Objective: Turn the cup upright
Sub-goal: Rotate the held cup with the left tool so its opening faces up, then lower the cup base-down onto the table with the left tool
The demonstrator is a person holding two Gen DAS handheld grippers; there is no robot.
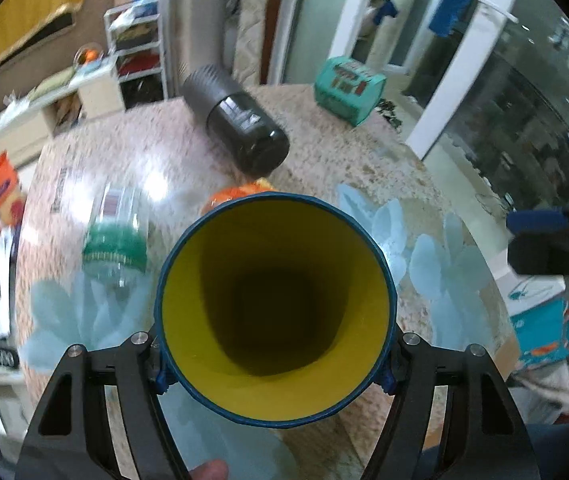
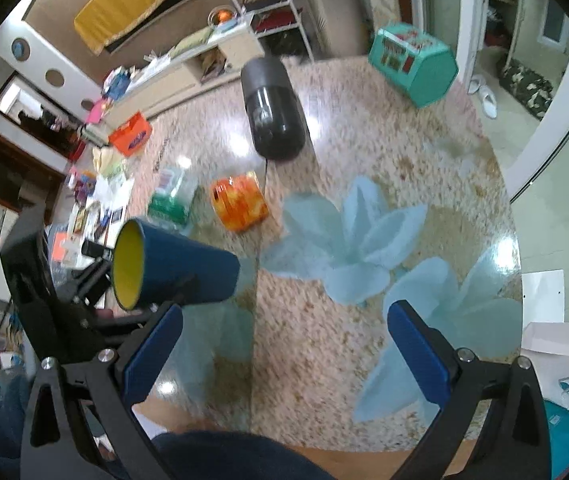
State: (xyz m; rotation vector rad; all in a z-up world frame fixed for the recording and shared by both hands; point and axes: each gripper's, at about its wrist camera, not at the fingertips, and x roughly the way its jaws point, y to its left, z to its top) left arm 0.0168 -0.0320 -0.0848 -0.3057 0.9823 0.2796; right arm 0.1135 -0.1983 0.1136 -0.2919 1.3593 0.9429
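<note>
In the left wrist view the cup covers most of the orange tin, leaving only a sliver above its rim, and hides its own base in shadow. The clear bottle is smeared by blur; its label cannot be read. The teal box has unreadable print. In the right wrist view the cup hides the left gripper's fingertips.

Black jar lying on table; orange tin, teal box, green-capped bottle.
</note>
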